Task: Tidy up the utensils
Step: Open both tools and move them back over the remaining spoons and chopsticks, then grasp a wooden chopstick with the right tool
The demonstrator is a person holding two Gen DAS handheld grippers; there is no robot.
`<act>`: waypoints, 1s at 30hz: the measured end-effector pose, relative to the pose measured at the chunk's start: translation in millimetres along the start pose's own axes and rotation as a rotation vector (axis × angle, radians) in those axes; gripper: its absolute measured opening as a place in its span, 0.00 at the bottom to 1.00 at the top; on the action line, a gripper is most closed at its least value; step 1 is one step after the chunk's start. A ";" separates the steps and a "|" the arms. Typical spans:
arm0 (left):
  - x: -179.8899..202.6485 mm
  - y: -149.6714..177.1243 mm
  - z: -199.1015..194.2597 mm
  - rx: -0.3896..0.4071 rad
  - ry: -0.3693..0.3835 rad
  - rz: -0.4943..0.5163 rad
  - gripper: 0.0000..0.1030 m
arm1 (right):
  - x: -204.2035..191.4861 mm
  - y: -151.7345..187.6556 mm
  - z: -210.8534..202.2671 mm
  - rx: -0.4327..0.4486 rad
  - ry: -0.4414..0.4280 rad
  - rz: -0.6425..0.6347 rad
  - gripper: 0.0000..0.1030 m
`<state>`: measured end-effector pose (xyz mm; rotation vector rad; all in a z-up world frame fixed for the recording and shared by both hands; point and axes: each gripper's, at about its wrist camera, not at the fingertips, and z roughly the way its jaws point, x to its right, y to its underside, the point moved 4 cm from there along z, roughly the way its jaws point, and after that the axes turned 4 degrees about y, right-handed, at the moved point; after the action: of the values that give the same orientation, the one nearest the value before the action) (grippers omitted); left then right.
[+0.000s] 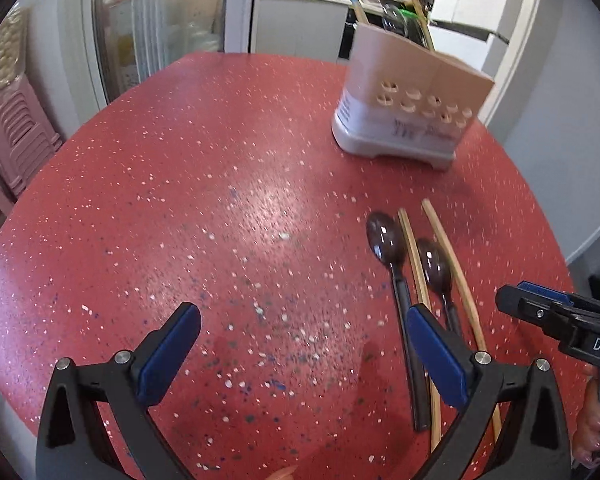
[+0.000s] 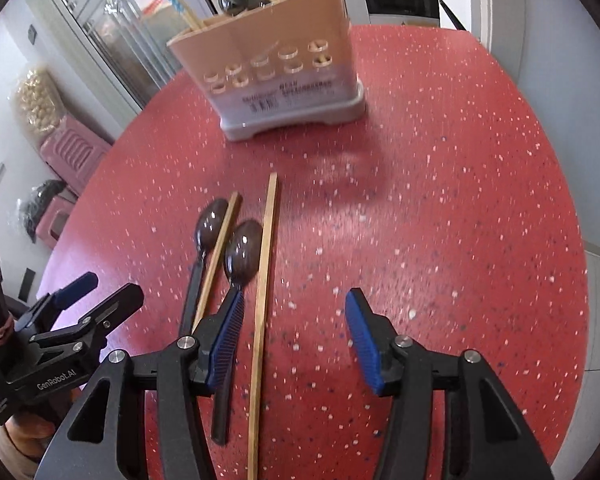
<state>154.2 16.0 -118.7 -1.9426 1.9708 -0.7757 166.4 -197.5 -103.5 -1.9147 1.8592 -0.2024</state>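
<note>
Between both wide-open, empty tongs (image 2: 294, 338) and holder (image 2: 276, 60) lie spoons (image 2: 242, 252) and chopsticks (image 2: 265, 280).

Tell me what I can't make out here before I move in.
- Holder contents: both views show only its front wall, so the compartments are hidden.
- Holder label: blurred in both views, unreadable.
- Near ends of the spoons and chopsticks: left wrist view, covered by the left tool.
- Right tool: in the left wrist view, cut off by the right edge.

holder (image 2: 284, 76) label blurred, chopstick (image 2: 260, 320) end — cut off
</note>
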 end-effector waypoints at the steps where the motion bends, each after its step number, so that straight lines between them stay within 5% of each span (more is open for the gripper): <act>1: 2.3 2.5 5.4 -0.009 0.003 0.003 1.00 | -1.0 2.3 0.4 -0.008 0.003 -0.002 0.55; 9: 19.3 6.4 30.5 -0.051 -0.002 0.006 1.00 | -9.8 0.5 11.3 -0.053 0.026 -0.027 0.55; 28: -8.7 9.9 16.4 -0.046 -0.016 -0.010 1.00 | -53.1 -22.6 49.2 -0.155 0.225 -0.217 0.42; 30: -7.4 6.8 16.0 -0.053 -0.007 -0.011 1.00 | -54.3 -24.2 50.7 -0.162 0.223 -0.219 0.33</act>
<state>157.6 20.0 -136.8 -1.9852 1.9973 -0.7251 205.2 -133.8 -126.7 -2.2908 1.8496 -0.3582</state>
